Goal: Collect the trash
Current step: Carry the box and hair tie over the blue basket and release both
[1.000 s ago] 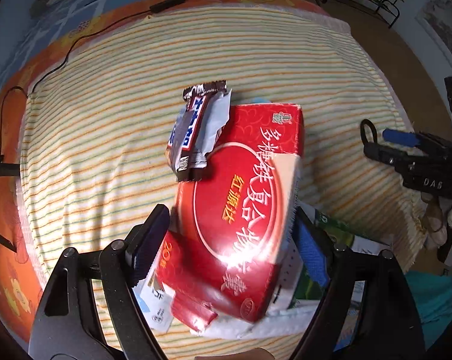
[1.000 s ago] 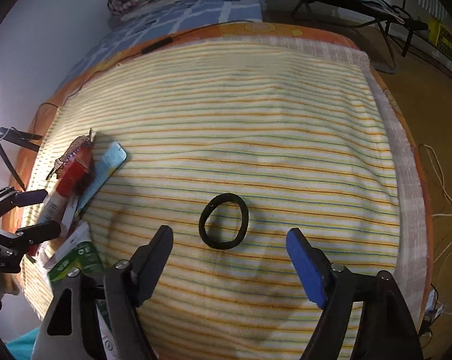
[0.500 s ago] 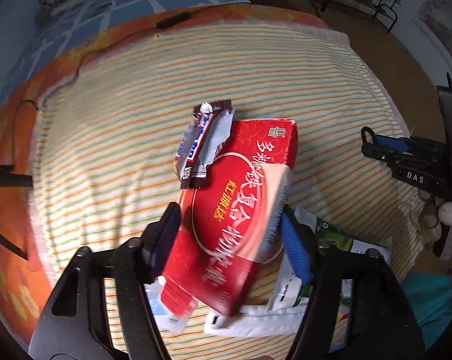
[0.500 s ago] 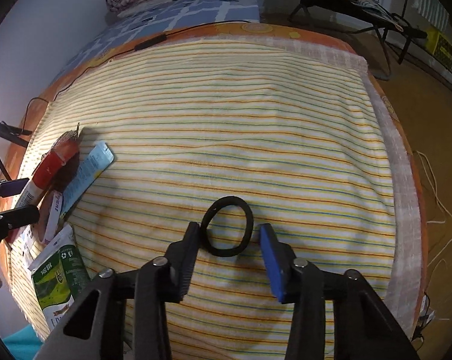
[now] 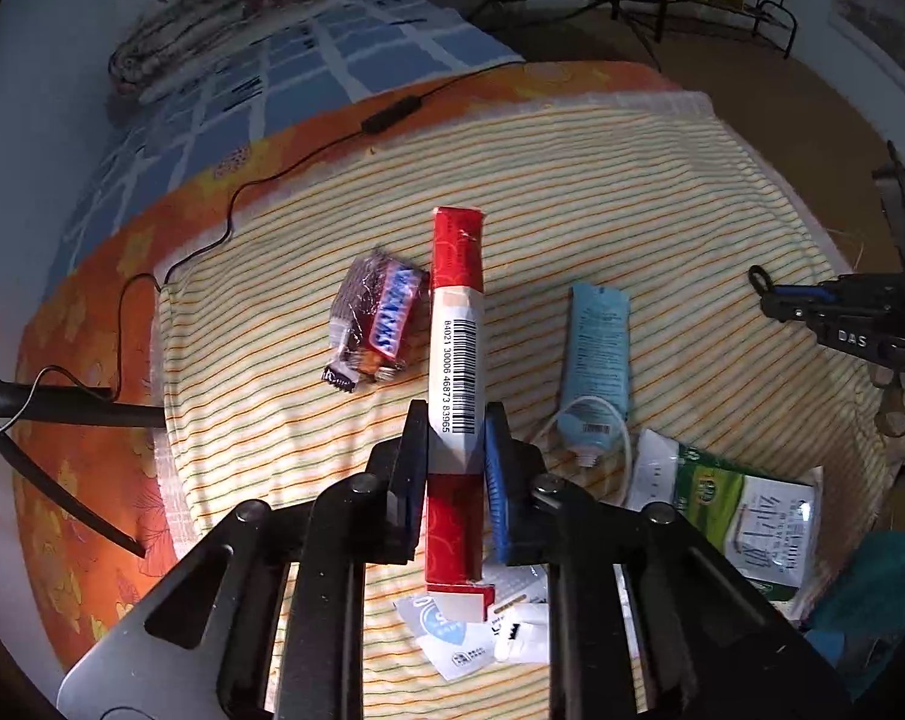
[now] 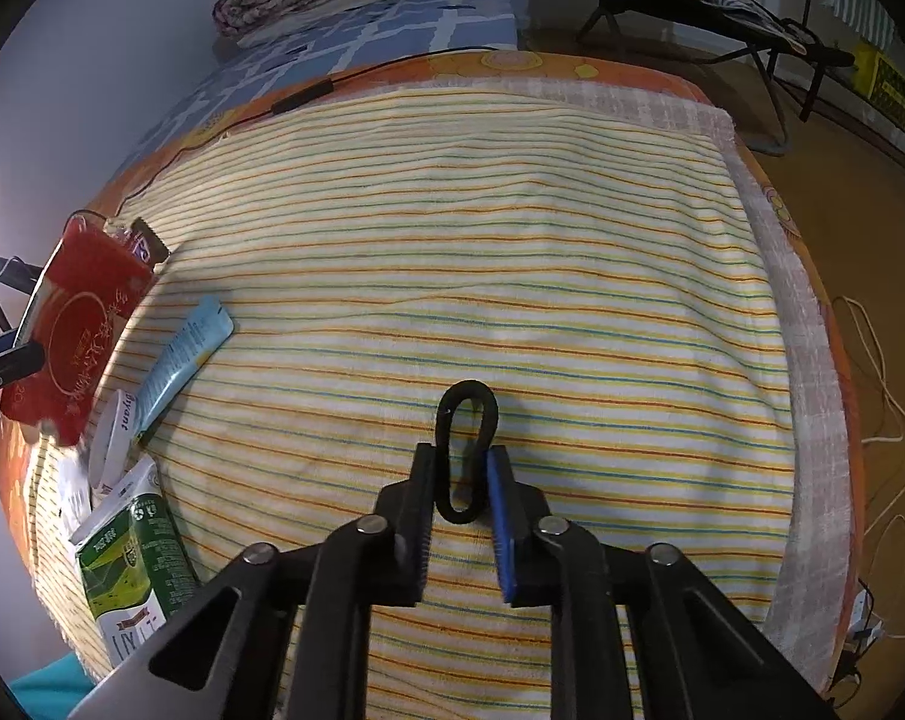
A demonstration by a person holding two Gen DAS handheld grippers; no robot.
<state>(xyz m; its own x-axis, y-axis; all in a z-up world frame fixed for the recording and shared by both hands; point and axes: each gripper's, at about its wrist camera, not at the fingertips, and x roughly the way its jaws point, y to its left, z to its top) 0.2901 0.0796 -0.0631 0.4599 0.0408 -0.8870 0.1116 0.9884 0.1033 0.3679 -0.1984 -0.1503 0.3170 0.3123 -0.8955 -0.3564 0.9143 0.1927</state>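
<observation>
My left gripper (image 5: 455, 450), jaws closing, pinches the red box (image 5: 456, 324) edge-on, lifted, long axis pointing away from me. My right gripper (image 6: 461, 480) is clamped on the black hair tie (image 6: 466, 420), squashed long, lying on the striped towel (image 6: 512, 240). Candy wrapper (image 5: 374, 318) and blue tube (image 5: 596, 354) lie beside the box. Folding chair (image 6: 692, 0) beyond.

Red carton (image 5: 456, 324) edge-up above striped cloth; black hair tie (image 6: 466, 456) squeezed narrow, flat.

Both tongs, left tongs (image 5: 456, 444) and right tongs (image 6: 463, 480), have black arms, silver screws, one black and one blue pad.
</observation>
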